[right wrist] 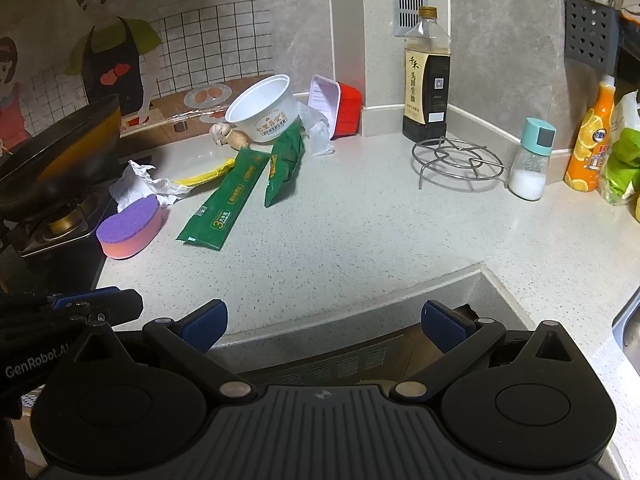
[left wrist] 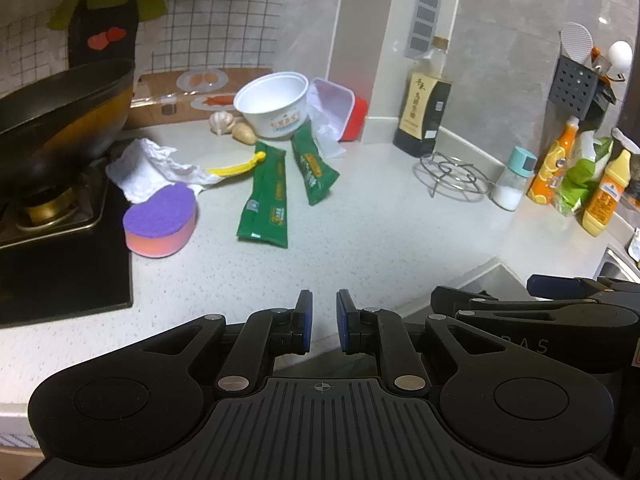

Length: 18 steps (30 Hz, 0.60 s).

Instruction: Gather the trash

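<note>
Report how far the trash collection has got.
Done: nothing visibly collected. In hand: nothing; the left gripper stands slightly open and empty, the right gripper wide open and empty, both short of the litter. Left: two green packets, crumpled paper, the white bowl and the red tray.

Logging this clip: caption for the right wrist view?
Open right tongs face flat green wrappers, white paper bowl on speckled counter.
</note>
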Each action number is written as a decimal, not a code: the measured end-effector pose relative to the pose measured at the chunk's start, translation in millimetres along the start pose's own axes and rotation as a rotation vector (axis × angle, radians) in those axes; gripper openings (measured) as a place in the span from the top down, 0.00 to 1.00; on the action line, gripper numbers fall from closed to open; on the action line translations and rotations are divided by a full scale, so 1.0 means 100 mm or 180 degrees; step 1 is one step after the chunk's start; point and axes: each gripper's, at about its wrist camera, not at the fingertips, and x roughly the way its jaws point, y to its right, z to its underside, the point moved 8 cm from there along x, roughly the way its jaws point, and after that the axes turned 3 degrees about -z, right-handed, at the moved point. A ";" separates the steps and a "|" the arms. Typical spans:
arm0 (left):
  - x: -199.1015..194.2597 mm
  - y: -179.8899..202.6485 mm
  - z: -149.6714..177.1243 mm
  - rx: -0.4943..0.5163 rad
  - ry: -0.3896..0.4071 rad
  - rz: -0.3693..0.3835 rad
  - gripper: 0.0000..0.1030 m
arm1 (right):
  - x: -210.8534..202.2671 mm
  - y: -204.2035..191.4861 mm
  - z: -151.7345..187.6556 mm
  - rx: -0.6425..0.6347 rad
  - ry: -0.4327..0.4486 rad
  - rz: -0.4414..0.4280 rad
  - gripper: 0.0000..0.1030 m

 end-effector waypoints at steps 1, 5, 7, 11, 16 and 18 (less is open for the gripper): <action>0.02 -0.01 -0.01 -0.0002 -0.0008 0.0005 0.84 | 0.02 -0.01 -0.01 0.0001 -0.0006 0.0007 0.00; 0.09 -0.07 -0.04 -0.0016 -0.0043 0.0014 0.84 | 0.09 -0.03 -0.04 0.0016 -0.0028 0.0024 0.00; 0.14 -0.12 -0.08 -0.0031 -0.0072 0.0012 0.84 | 0.14 -0.04 -0.07 0.0028 -0.0039 0.0038 0.00; 0.23 -0.24 -0.17 -0.0074 -0.0107 -0.0018 0.84 | 0.22 -0.07 -0.17 0.0045 0.0005 0.0009 0.00; 0.45 -0.48 -0.32 -0.0443 -0.0133 0.0278 0.84 | 0.37 -0.17 -0.30 0.0052 0.0126 -0.0338 0.00; 0.51 -0.57 -0.40 -0.0475 -0.0074 0.0248 0.84 | 0.47 -0.20 -0.29 0.0072 -0.0008 -0.0422 0.00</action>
